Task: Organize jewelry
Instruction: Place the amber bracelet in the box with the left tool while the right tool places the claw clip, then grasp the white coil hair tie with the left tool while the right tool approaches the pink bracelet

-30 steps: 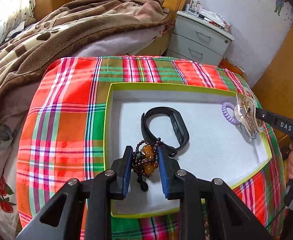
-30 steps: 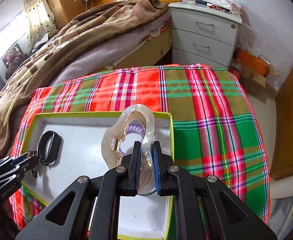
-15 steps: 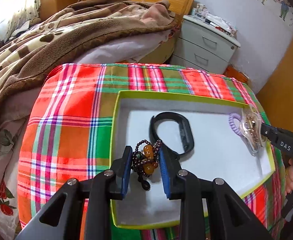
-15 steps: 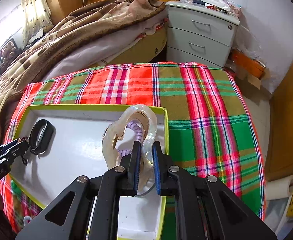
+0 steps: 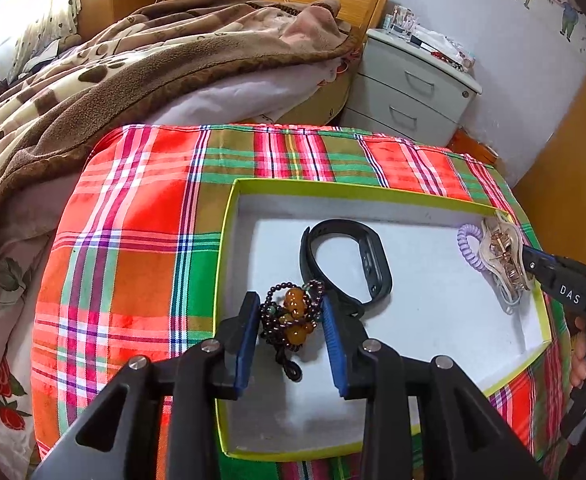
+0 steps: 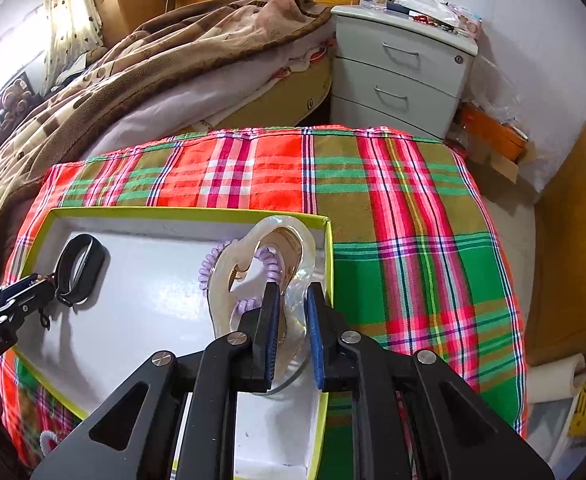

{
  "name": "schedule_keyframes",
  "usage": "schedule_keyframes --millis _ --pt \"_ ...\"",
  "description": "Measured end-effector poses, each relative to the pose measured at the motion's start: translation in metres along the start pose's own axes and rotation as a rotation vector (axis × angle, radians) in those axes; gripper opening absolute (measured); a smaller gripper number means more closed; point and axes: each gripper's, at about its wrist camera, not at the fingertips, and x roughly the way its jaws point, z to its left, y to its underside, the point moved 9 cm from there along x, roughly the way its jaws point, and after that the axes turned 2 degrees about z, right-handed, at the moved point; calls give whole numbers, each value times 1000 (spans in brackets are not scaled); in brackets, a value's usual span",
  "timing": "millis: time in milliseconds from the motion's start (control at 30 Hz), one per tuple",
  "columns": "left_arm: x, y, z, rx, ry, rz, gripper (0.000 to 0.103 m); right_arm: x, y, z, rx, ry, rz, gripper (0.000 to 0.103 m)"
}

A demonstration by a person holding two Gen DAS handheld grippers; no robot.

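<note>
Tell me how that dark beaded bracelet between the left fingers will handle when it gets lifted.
The beaded bracelet will probably go floppy: it sits bunched in loose loops, a cord tail trailing below. It looks light for its size, small beads plus a few amber ones. Round beads may slip, so the left hand-held gripper likely needs to squeeze the whole bunch. It could also snag the black wristband lying alongside.
</note>
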Motion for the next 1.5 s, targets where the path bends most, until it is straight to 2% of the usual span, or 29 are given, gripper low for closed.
schedule_keyframes --millis 333,567,867,1167,1500 --pt "-5 0 -2 -9 19 -6 40 -8 -2 3 2 -15 -19 31" --pt "-16 -2 -1 -3 15 -24 44 -18 -4 5 10 -23 -47 33" --pt "-37 5 -8 15 37 -54 45 -40 2 10 24 -50 -93 35" --pt "-67 27 -14 39 30 -89 45 -75 29 14 63 -93 -155 35" --pt "-87 70 -10 25 60 -77 45 -97 70 16 80 -126 -174 35"
